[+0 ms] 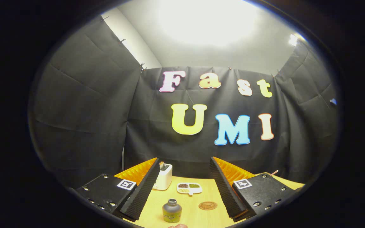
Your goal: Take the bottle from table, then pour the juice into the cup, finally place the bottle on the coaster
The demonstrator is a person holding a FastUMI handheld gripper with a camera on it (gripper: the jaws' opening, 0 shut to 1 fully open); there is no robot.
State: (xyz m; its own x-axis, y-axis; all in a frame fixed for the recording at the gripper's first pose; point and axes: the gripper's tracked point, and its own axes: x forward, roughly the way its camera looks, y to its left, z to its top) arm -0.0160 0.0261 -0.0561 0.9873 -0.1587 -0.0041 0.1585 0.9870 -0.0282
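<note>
Bottle point(172, 211) stands upright on the desk point(201, 198), low between the wide-open, empty gripper point(184, 186) fingers, coaster point(208, 205) just beside it. Risk: squat rounded body could slip or tip if the fingers close high near the cap; no cup spotted.

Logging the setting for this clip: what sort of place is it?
Likely a staged recording booth, not a real kitchen: black cloth walls enclose a small wooden table holding a bottle, coaster and toaster. The gripper is open.
</note>
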